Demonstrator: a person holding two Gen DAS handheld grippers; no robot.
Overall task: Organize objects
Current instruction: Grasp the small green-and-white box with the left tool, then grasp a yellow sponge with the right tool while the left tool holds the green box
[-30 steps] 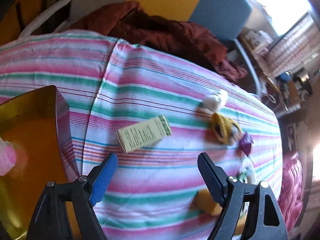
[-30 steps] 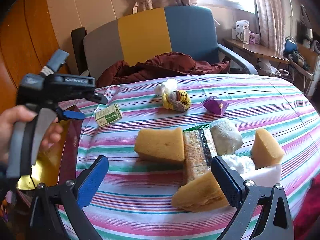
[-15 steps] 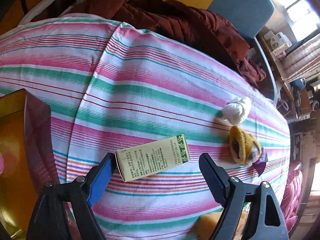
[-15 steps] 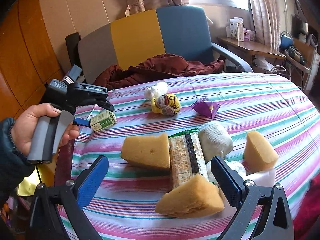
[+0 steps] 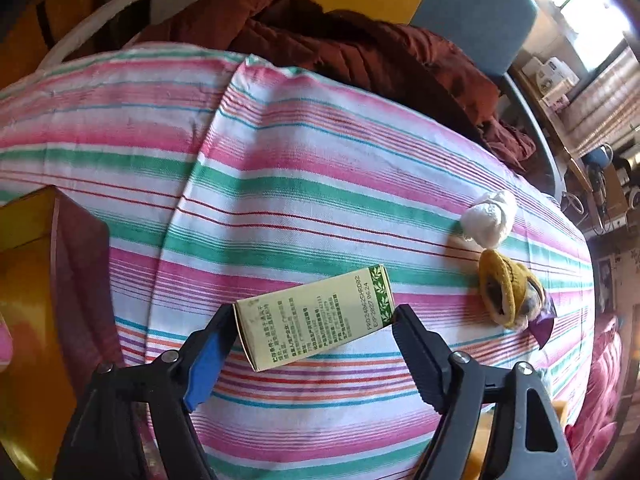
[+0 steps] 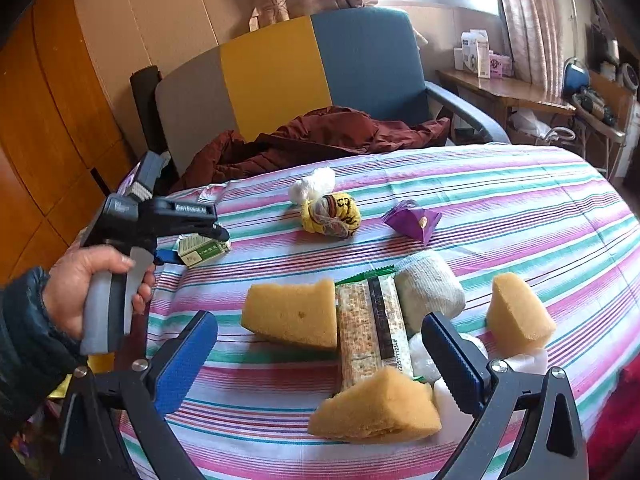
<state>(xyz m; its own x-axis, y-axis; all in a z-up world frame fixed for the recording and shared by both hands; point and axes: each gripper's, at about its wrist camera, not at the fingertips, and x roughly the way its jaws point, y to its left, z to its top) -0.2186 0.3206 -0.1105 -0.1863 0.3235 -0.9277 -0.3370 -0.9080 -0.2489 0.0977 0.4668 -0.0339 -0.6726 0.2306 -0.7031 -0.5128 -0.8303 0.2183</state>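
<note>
A matt printed cardboard box lies on woven striped cloth, near porous foam sponges, a glossy purple packet and a ribbed sock.

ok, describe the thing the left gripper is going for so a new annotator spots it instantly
On the striped tablecloth, look to the side nearest the yellow tray, away from the sponge pile. There a small carton lies flat between the closing jaws of the left gripper. It is the only rigid box: pale yellow-green, printed text, green leaf band at one end.
</note>
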